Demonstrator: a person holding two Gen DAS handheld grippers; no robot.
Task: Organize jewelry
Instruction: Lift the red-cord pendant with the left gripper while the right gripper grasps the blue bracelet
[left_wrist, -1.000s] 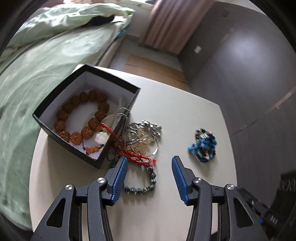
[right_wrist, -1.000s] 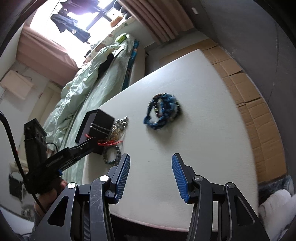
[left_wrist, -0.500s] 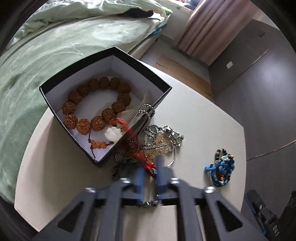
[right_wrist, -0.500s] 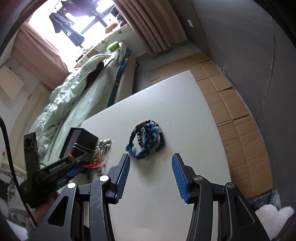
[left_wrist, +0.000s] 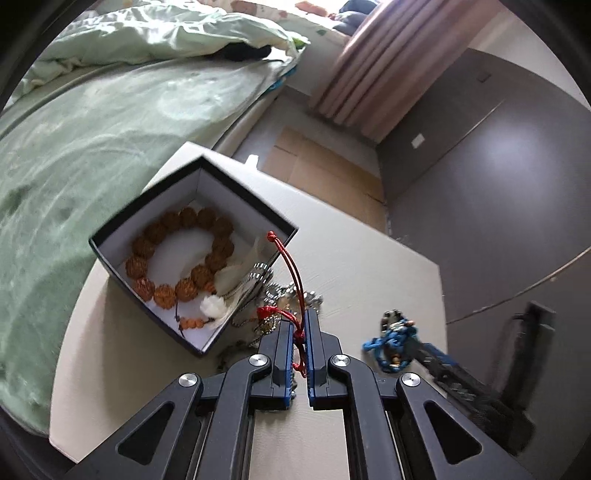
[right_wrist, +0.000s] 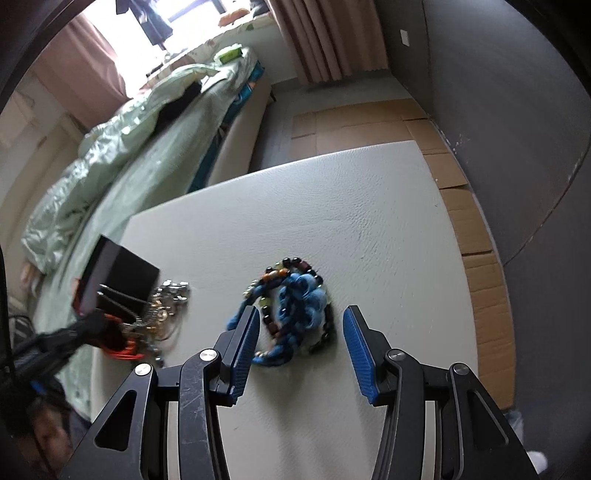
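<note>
There is one black box (left_wrist: 255, 201) with white walls inside, sitting on the pale table (left_wrist: 369, 266) at about ten o'clock from the left gripper (left_wrist: 300, 334). One ring of bumpy brown beads (left_wrist: 177, 258) lies in the box, with one small white flower-shaped charm (left_wrist: 213, 305). One shiny heap of silver chains (left_wrist: 288, 295) rests against the box's near corner. The left gripper is squeezed tight on one thin red cord (left_wrist: 291, 269), which loops up toward twelve o'clock. The right gripper (right_wrist: 301, 336) points down at the table with its two ridged blue pads wide apart and holding nothing. One fuzzy blue bracelet bundle (right_wrist: 295, 314) with dark round beads lies on the table between those pads.
</note>
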